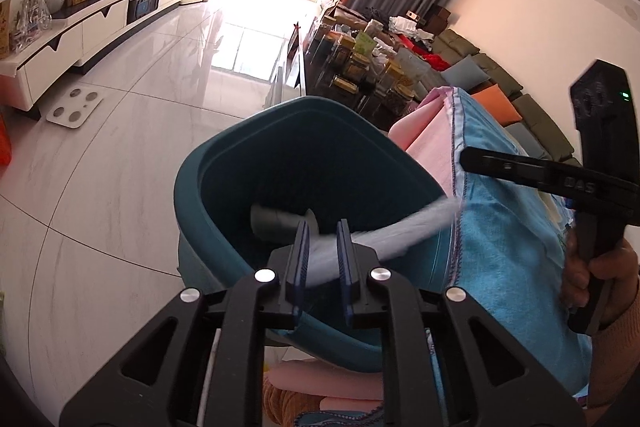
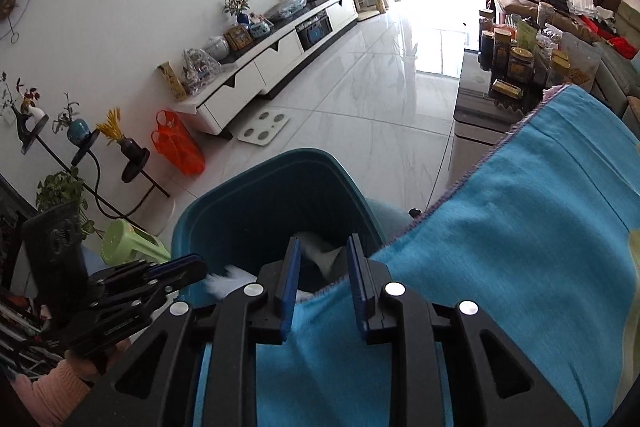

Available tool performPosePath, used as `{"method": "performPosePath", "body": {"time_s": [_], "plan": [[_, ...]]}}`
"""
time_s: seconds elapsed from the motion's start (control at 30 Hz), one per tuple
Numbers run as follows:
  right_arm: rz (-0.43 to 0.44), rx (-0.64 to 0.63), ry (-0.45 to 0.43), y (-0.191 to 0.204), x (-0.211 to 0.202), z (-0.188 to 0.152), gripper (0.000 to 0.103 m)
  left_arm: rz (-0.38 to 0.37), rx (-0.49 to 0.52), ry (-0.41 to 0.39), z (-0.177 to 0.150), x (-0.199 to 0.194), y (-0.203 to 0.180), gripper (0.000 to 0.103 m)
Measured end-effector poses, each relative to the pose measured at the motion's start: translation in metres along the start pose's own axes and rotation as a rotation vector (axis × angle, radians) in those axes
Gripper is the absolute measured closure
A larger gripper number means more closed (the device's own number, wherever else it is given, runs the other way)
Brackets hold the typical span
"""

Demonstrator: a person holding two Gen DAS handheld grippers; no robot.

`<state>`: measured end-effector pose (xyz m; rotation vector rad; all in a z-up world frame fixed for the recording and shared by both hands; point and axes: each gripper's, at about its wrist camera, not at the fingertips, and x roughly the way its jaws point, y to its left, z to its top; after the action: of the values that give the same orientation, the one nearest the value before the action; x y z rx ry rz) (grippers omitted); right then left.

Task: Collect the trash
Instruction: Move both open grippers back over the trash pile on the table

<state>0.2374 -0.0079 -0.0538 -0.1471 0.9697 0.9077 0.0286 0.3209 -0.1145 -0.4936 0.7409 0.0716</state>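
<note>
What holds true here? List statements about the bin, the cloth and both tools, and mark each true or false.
1. A white tissue sits between the fingers of the left tool, above the teal bin. True.
2. The bin is empty. False: a grey object lies inside it, and the right wrist view shows white paper in it too.
3. The right tool holds the tissue. False: its jaws stand apart with nothing pinched; the tissue is at the left tool.
4. A blue cloth lies right beside the bin. True.
5. The bin stands on carpet. False: around it is a glossy tiled floor.
</note>
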Motion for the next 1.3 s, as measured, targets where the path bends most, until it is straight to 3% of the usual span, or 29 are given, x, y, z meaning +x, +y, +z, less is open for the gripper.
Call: {"method": "performPosePath", "body": {"time_s": [0.1, 0.3, 0.43, 0.73, 1.3], "plan": [[0.007, 0.006, -0.023, -0.002, -0.013, -0.006, 0.078, 0.018, 0.005, -0.005, 0.0, 0.003, -0.001, 0.084], [0.039, 0.033, -0.073, -0.009, -0.043, -0.018, 0.074, 0.021, 0.013, -0.03, 0.0, -0.004, -0.009, 0.082], [0.045, 0.034, -0.14, -0.008, -0.076, -0.032, 0.065, 0.001, 0.074, -0.089, 0.0, -0.025, -0.036, 0.064], [-0.02, 0.062, -0.266, -0.024, -0.152, -0.082, 0.051, -0.185, 0.248, -0.13, -0.009, -0.052, -0.122, 0.049], [-0.328, 0.362, -0.442, -0.117, -0.287, -0.223, 0.05, -0.59, 0.542, 0.094, -0.097, -0.03, -0.294, 0.045]]}}
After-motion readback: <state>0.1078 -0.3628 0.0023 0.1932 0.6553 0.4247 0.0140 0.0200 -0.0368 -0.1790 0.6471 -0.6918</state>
